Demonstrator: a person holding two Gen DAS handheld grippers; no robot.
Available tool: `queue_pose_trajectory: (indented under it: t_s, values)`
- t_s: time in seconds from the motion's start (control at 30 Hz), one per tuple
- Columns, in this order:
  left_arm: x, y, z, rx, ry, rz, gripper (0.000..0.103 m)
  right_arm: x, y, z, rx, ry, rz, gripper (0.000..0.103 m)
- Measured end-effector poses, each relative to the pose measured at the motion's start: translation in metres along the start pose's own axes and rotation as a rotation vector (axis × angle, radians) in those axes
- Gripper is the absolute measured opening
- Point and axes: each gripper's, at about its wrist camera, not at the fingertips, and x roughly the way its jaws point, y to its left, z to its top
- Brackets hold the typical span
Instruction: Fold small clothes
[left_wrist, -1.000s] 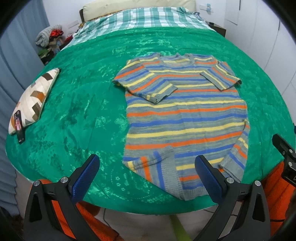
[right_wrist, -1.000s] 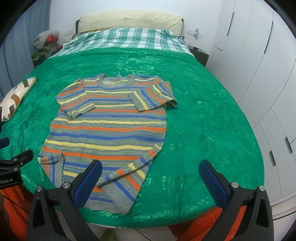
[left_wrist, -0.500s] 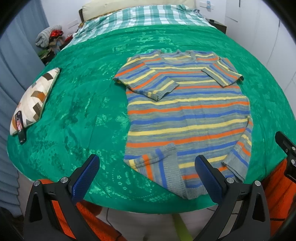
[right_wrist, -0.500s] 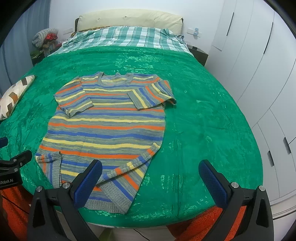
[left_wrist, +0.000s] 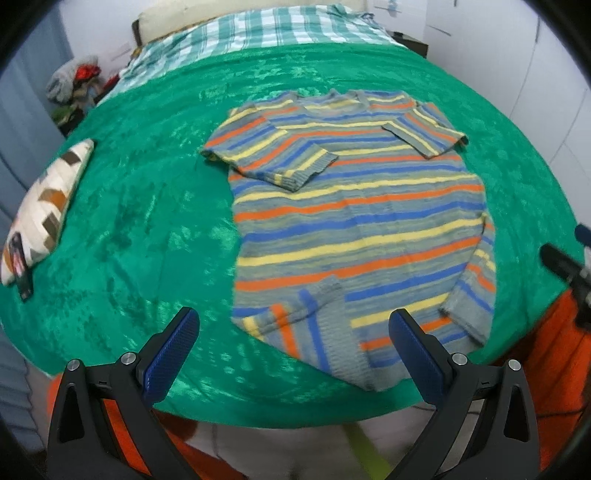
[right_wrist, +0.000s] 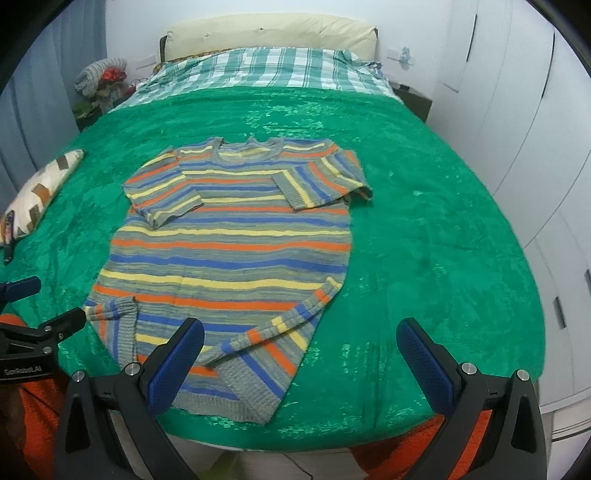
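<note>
Left wrist view: our left gripper (left_wrist: 291, 338) is spread wide, holding nothing, over the near hem of the grey knitted sweater with orange, yellow and blue stripes (left_wrist: 354, 225). It lies flat on the green velvet bedspread (left_wrist: 147, 206), sleeves tucked in. We'd pinch the hem corner, both layers.

Right wrist view: right gripper (right_wrist: 301, 349) also spread, empty, above the near right hem. Lift both corners evenly toward the collar. No containers visible.

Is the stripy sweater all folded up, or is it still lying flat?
Mostly flat. The sweater lies spread on the green blanket; only both sleeves and the bottom corners are turned in.
</note>
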Motion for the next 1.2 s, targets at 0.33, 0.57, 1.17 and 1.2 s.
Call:
queue_pose_trajectory:
  t_s: [0.33,0.57,1.17,1.2]
  values:
    - [0.007,0.026,-0.013,-0.046,-0.006,-0.109,0.102,0.019,-0.040,-0.022,0.074,0.078,-0.006,0.103]
    - [0.055,-0.011,0.003,0.153,-0.049,-0.073,0.101,0.065,0.005,-0.014,0.095,0.251,0.339,0.100]
    - [0.038,0.100,-0.059,-0.051,0.118,-0.211,0.073,0.089,-0.111,-0.084,0.360,0.433,0.315,0.004]
    - [0.035,0.109,-0.059,-0.127,0.096,-0.216,0.082,0.089,-0.115,-0.084,0.383,0.431,0.320,0.006]
